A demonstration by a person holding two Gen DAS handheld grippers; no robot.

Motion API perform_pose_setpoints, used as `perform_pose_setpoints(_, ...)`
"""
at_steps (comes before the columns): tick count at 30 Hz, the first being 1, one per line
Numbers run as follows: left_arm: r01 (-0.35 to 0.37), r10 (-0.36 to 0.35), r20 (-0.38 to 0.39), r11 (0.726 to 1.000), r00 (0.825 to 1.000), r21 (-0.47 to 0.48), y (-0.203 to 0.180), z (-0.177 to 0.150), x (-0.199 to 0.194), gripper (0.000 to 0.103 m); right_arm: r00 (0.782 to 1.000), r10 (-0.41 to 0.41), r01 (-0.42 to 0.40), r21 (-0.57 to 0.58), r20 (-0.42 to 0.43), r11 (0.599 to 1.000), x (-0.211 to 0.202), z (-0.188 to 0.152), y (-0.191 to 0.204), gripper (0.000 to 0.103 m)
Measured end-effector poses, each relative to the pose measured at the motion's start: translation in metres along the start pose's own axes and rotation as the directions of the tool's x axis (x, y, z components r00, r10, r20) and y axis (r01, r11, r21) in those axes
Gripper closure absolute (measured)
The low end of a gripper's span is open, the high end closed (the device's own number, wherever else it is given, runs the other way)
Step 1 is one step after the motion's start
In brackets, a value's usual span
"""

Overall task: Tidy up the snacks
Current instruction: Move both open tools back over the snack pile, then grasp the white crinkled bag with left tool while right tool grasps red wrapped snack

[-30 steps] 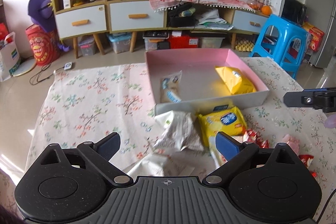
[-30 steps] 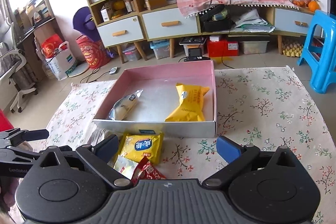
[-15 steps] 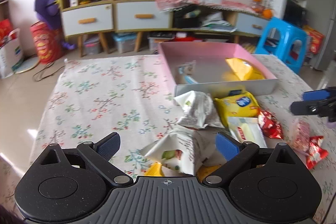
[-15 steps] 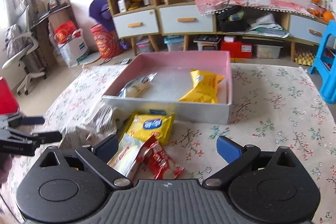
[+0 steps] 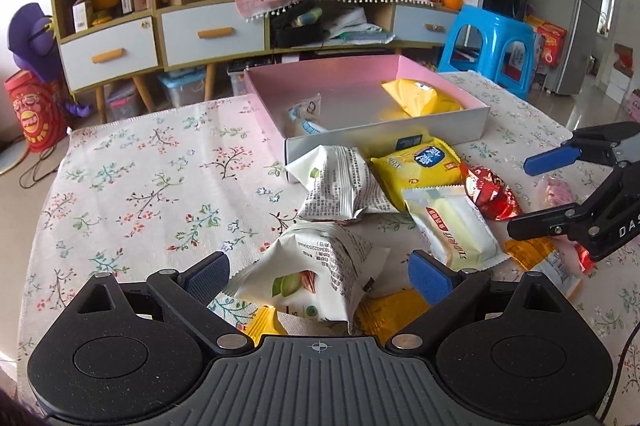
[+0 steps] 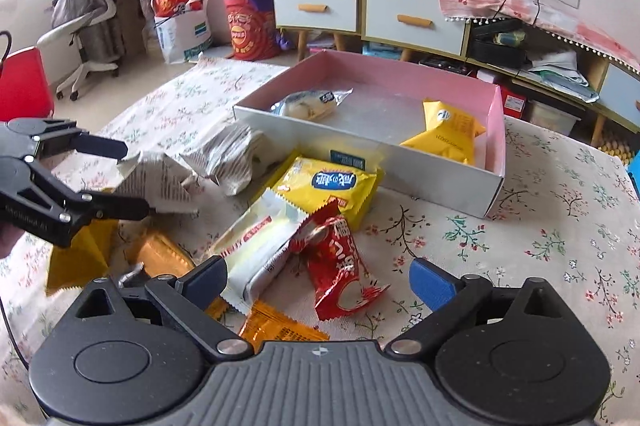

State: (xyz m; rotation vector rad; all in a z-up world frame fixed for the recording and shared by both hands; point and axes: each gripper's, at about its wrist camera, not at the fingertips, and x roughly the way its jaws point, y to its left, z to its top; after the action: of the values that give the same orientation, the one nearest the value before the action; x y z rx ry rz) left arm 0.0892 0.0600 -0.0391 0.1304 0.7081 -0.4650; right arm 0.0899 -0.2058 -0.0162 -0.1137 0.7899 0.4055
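Snacks lie heaped on the floral tablecloth (image 5: 132, 186) in front of the pink-lined box (image 6: 494, 186), whose outer wall is white. Two packs already sit inside the box: a clear-wrapped bun (image 6: 310, 102) at the left, and a yellow pouch (image 6: 444, 132) against the right wall, its print too small to read.

Your left gripper (image 5: 320, 272) stands spread wide, with a white pack (image 5: 316, 274) lying between its blue pads, not pinched. That pack carries a barcode number and dense small print; you cannot make out the wording. A second white pack (image 5: 340, 186) of the same printed kind lies beyond it, near the box corner.

Your right gripper (image 6: 320, 276) is closing from a wide spread, pads still clear of everything. Between them lie a red wrapper (image 6: 340, 266) with large white Chinese characters and the end of a pale cream bar (image 6: 260, 246) with a red label strip. Just beyond sits a yellow biscuit pack (image 6: 332, 188) bearing a blue oval logo with white Chinese characters. An orange wrapper (image 6: 280, 326) pokes out below the right gripper.
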Motion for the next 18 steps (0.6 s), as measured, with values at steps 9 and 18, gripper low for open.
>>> perform_pose_setpoints(9, -0.025, 0.024, -0.043, 0.999, 0.999, -0.020, 0.004, -0.002, 0.010, 0.022, 0.999, -0.015, 0.016, 0.032, -0.038, 0.999, 0.015, 0.000, -0.010, 0.035)
perform_pose_setpoints(18, -0.043, 0.039, -0.056, 0.997, 0.998, -0.061, 0.009, -0.003, 0.010, 0.036, 0.998, -0.022, 0.024, 0.037, -0.056, 0.999, 0.026, 0.002, -0.012, 0.054)
